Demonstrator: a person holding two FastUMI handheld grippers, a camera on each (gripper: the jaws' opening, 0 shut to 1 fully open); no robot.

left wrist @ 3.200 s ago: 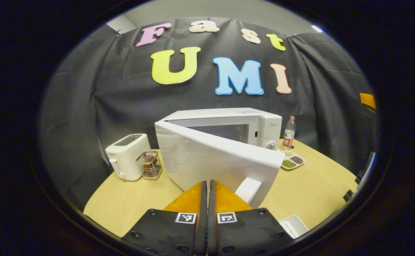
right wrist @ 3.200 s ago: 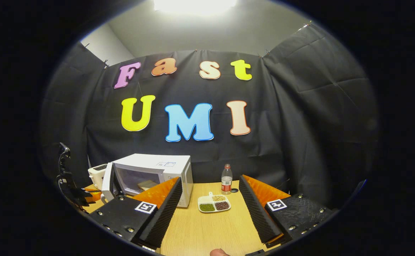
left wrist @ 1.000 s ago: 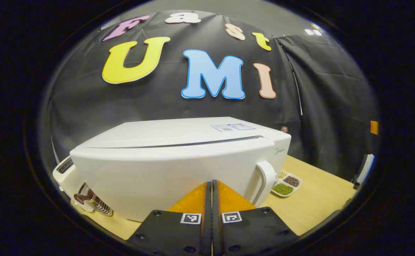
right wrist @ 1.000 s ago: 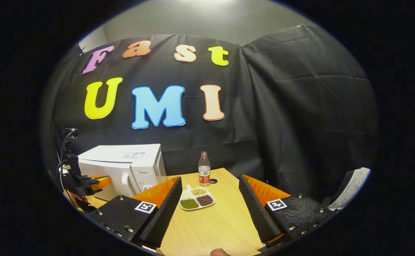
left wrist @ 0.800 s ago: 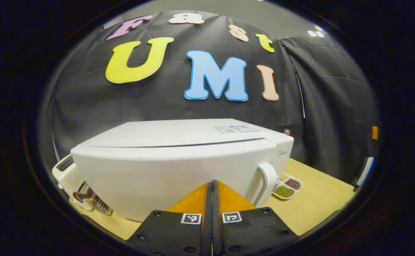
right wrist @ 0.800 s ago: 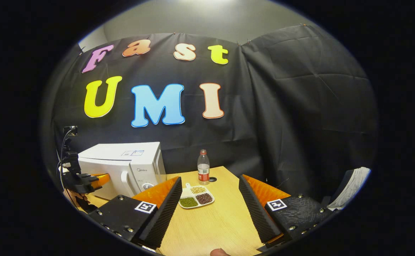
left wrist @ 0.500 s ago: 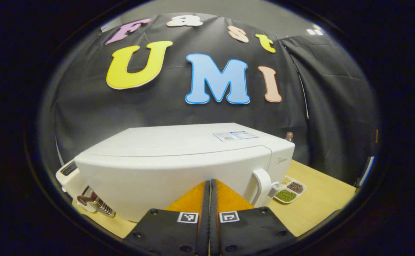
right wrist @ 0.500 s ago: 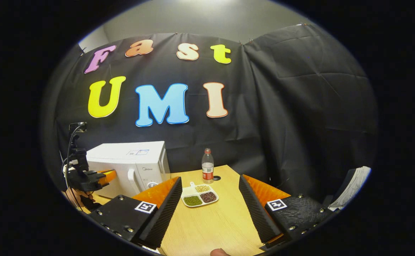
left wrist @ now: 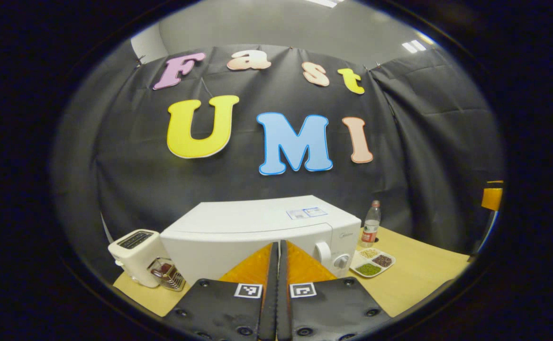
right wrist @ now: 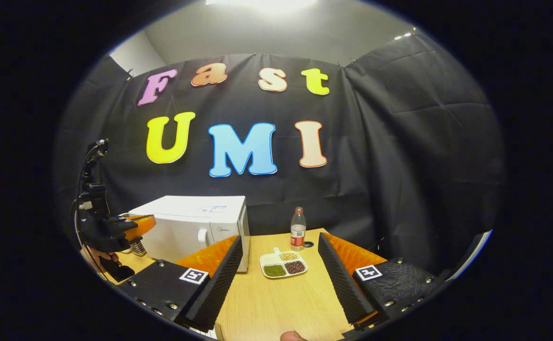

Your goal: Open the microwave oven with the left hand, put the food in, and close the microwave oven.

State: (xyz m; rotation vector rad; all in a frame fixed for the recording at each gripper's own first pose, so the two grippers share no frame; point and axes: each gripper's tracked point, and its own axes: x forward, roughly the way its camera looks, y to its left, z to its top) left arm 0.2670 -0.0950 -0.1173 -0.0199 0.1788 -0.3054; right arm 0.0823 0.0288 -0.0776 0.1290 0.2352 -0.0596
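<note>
The white microwave (left wrist: 257, 227) stands on the wooden table (left wrist: 418, 274) with its door shut, so its inside is hidden. Its handle (left wrist: 322, 252) and knob (left wrist: 341, 260) are at the right of the front. My left gripper (left wrist: 276, 251) is shut with nothing between its fingers and points at the door from a short way back. In the right gripper view the microwave (right wrist: 195, 227) is at the left, with the left gripper (right wrist: 136, 221) hanging apart in front of it, held by a hand (right wrist: 100, 258). My right gripper (right wrist: 280, 239) is open and empty above the table.
A white toaster (left wrist: 136, 255) and a wire rack (left wrist: 166, 275) stand left of the microwave. A plastic bottle (left wrist: 371, 229) and a divided tray of beans (left wrist: 372, 264) sit to its right, the tray (right wrist: 283, 265) lying ahead of my right gripper.
The microwave door swung from ajar to fully shut under my left gripper's push. That gripper has since drawn back and up from the door. The right gripper stayed open, nearly still.
</note>
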